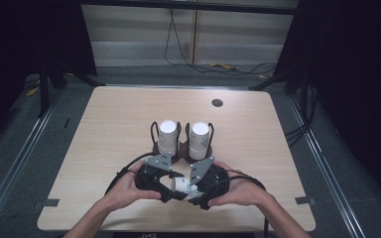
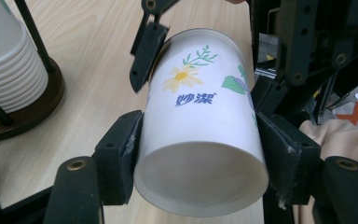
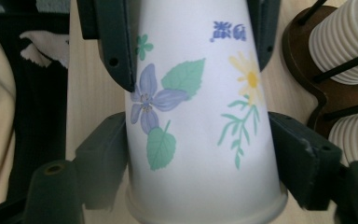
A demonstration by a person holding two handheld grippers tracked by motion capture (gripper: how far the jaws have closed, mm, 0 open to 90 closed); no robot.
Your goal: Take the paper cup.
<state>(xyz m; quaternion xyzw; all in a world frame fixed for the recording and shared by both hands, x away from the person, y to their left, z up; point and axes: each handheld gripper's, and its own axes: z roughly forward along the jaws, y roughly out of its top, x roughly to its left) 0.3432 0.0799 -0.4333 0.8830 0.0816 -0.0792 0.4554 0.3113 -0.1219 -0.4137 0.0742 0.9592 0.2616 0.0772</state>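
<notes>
Seen from above: one flowered paper cup point(image 1: 181, 185) lying sideways near the worktop's point(image 1: 104, 129) near edge, between left gripper point(image 1: 164, 184) and right gripper point(image 1: 192, 191). Behind, two stacks of cups point(image 1: 168, 135) in one dark holder point(image 1: 178, 151). Up close in the left gripper view: pads clamped on the cup's base end. In the right gripper view: jaws parted, flanking the rim end, not visibly pressing.

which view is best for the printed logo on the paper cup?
Left gripper view: the paper cup lies on its side between that gripper's pads, and the blue logo faces the camera upright. Right gripper view shows the logo upside down near the top edge. High view shows the cup small between both grippers, print unreadable.
</notes>
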